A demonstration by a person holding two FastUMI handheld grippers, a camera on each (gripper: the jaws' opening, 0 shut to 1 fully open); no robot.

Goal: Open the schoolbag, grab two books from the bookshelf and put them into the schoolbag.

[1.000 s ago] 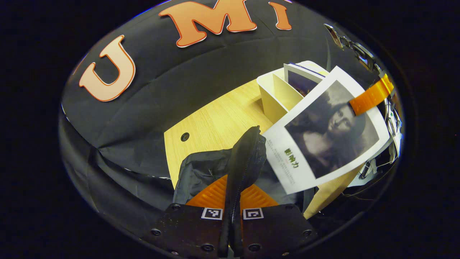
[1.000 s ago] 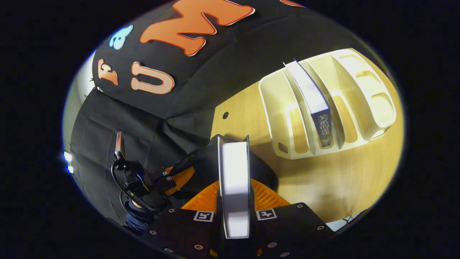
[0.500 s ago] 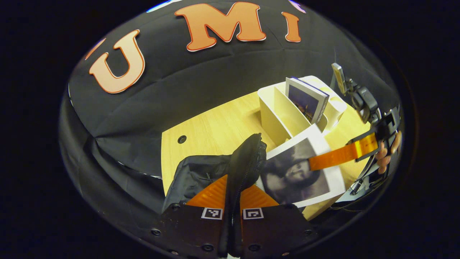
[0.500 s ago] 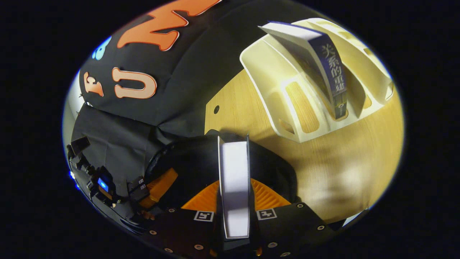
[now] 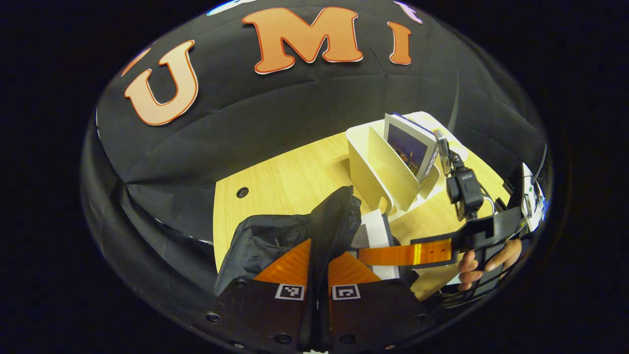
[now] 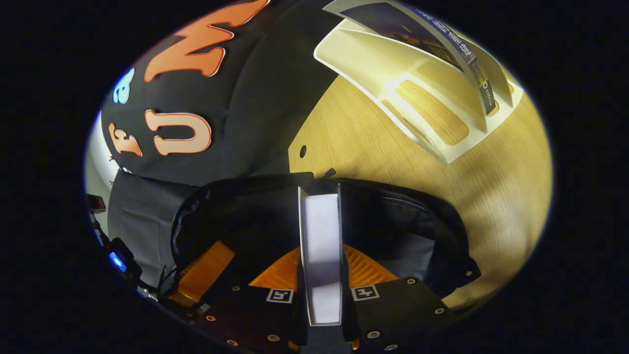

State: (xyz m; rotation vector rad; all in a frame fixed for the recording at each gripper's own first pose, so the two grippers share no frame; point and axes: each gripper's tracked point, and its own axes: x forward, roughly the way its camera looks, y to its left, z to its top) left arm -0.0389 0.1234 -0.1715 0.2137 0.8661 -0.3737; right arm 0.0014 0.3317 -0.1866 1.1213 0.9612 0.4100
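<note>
The black schoolbag (image 5: 275,236) lies on the wooden table (image 5: 295,172). My left gripper (image 5: 322,250) is shut on its zippered rim (image 5: 339,216) and holds it up. The right gripper (image 6: 320,250) is shut on a white book (image 6: 320,231), seen edge-on, whose far end points into the open mouth of the schoolbag (image 6: 393,221). From the left gripper view that book (image 5: 376,228) sits just beside the raised rim, with the right gripper (image 5: 378,255) and a hand (image 5: 486,260) behind it. A second book (image 5: 410,150) stands in the cream bookshelf (image 5: 378,167).
The bookshelf (image 6: 417,83) stands at the table's far side with the leaning book (image 6: 422,34) in one slot and other slots bare. A round cable hole (image 6: 302,150) is in the tabletop (image 6: 491,187). The left gripper's finger (image 6: 201,270) shows at the bag's left side.
The right gripper has brought the white book down from beside the shelf to the bag's mouth, turning it edge-on. The left gripper has kept hold of the raised rim.
</note>
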